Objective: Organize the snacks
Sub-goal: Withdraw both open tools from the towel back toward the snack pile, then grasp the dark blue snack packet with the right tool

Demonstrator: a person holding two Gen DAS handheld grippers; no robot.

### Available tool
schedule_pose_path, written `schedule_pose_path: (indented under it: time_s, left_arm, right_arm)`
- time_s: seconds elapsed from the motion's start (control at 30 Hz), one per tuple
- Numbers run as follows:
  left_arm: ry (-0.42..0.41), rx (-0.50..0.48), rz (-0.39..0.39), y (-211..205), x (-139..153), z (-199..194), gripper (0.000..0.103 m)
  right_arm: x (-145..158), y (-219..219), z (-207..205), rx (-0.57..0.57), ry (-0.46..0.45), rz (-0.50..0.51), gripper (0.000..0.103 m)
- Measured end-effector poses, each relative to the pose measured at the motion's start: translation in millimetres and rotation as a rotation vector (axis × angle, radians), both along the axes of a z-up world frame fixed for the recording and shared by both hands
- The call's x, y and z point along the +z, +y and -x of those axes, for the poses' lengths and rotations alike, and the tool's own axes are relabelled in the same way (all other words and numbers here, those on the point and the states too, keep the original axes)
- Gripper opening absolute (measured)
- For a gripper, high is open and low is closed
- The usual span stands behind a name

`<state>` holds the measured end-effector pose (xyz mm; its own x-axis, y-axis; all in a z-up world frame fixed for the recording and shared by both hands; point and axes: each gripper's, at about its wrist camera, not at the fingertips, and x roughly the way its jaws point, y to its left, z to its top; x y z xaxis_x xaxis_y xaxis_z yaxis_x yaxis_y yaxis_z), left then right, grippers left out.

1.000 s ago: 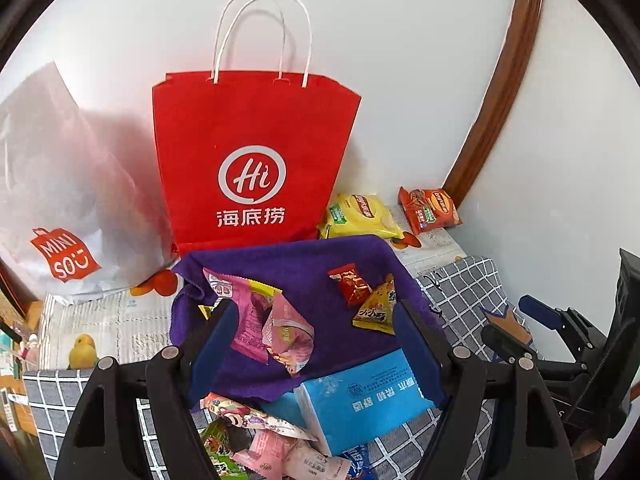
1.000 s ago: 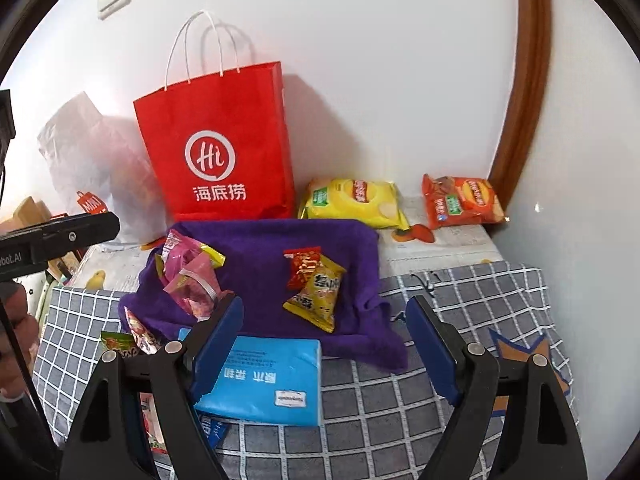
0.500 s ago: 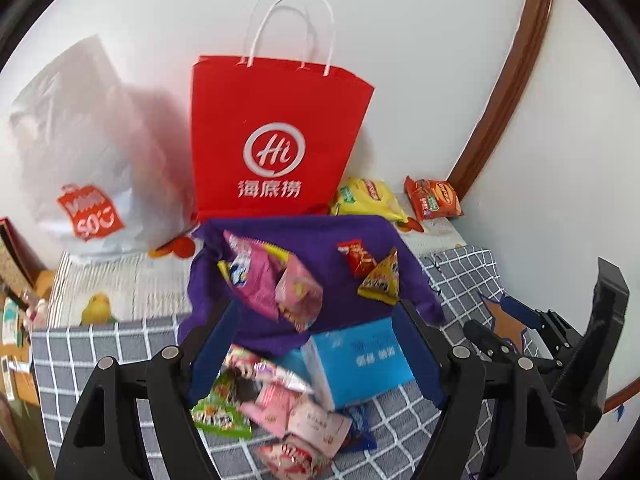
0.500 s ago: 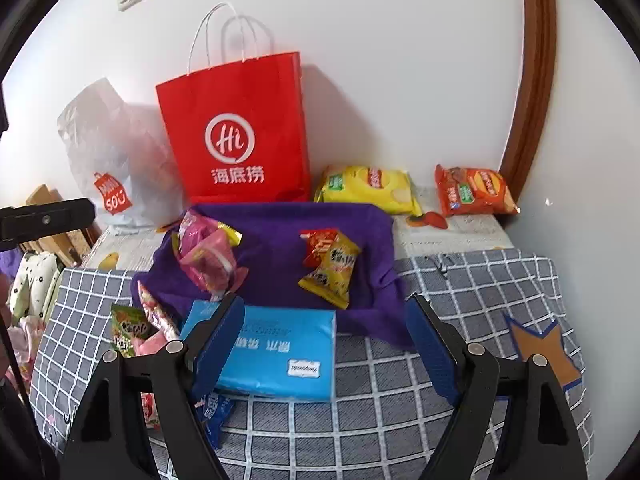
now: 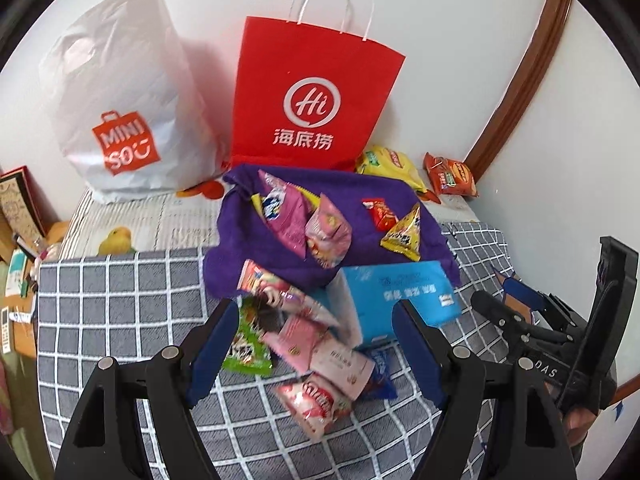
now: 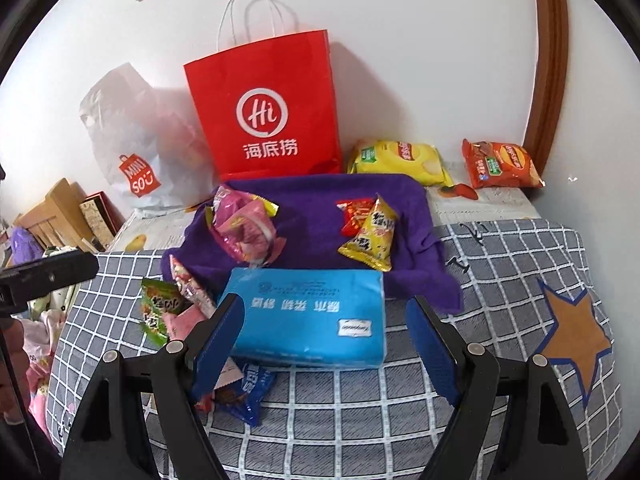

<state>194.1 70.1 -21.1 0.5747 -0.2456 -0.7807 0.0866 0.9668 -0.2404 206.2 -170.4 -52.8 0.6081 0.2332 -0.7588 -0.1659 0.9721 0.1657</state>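
Left gripper (image 5: 314, 342): jaws wide apart, nothing held, poised above a heap of small snack packets (image 5: 316, 344) on the grey checked cloth (image 5: 120, 300). Heap includes a green packet (image 5: 246, 350) and pink ones.

Right gripper (image 6: 326, 338): jaws likewise spread and empty, framing the blue tissue pack (image 6: 310, 318) lying flat on the cloth.

Behind the tissue pack, a purple towel (image 6: 316, 216) carries 2 groups: a pink packet cluster (image 6: 244, 228) on its left, and a red packet (image 6: 354, 214) with a yellow triangular packet (image 6: 372, 240) on its right.

Against the wall: red paper bag (image 6: 266, 108) upright, white Miniso plastic bag (image 6: 132, 148) beside it, then a yellow chip bag (image 6: 400, 160) and an orange chip bag (image 6: 500, 164), both lying flat.
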Motion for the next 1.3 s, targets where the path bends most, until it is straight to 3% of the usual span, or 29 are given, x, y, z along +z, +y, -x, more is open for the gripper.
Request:
schedule_pose_path:
  time_s: [0.73,1.3]
  left_arm:
    - [0.071,0.076,0.020,38,-37,24,0.077]
    - [0.099,0.112,0.045,59,-51,26,0.077]
  right_arm:
    - [-35,43,17,0.087,0.071,0.006,0.068]
    - [-50,63,19,0.127,0.096,0.000,0.067]
